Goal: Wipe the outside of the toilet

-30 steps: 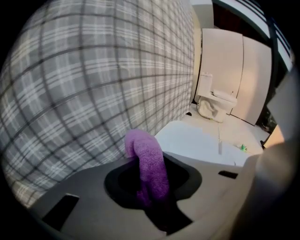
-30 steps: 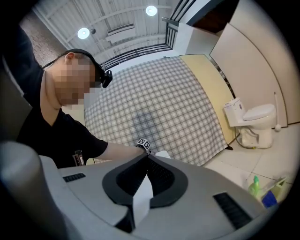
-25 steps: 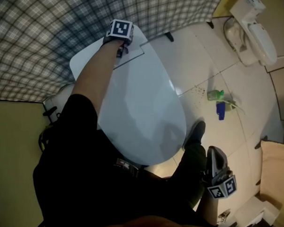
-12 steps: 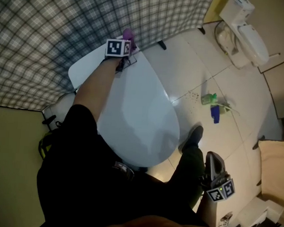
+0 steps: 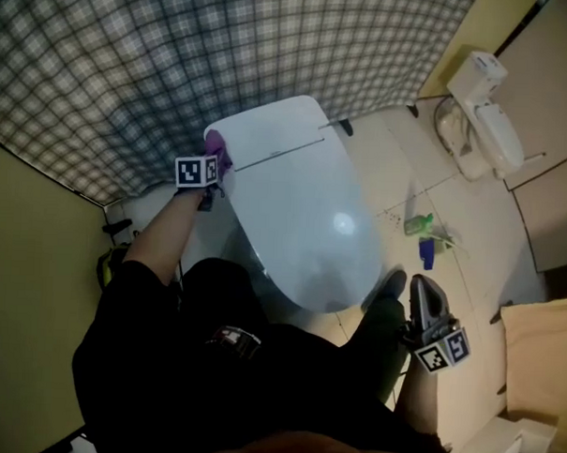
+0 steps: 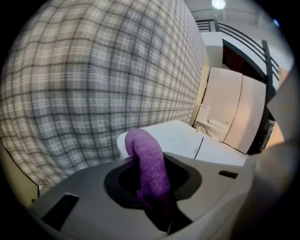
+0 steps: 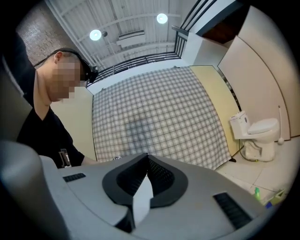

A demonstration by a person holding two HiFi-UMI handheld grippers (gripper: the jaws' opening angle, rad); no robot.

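A purple cloth (image 5: 217, 157) is showing at the white toilet's (image 5: 302, 222) rear edge, a grey-and-white plaid wall (image 5: 178, 57) is rising behind the toilet, and a green bottle (image 5: 417, 224) is lying beside it.

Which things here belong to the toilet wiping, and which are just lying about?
In use: near toilet, purple cloth, left gripper clamped on it.
Lying about: green bottle and blue item on the floor, far toilet, idle right gripper.
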